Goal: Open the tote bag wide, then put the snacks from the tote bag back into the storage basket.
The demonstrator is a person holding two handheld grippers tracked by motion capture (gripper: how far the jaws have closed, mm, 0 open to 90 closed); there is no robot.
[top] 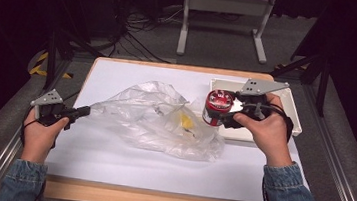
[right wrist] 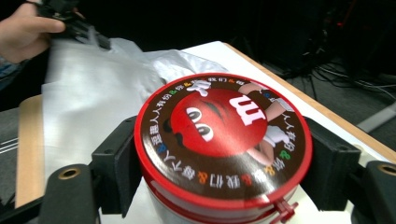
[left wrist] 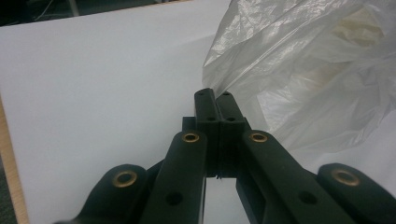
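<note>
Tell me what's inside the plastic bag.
Inside the bag a small yellow item shows through the film; crumpled folds blur what it is and hide anything else.

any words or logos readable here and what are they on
"m": a white letter on the red candy face printed on the red lid of the tub the right gripper clamps.
Chinese characters ring the lid rim; too small and tilted to read surely.
The plastic bag carries no print.

Showing a white lowercase "m" on the red candy face printed across the tin lid [right wrist: 223,140], upside down in the right gripper view; ringing it, small coloured Chinese characters, too small for reading.
</note>
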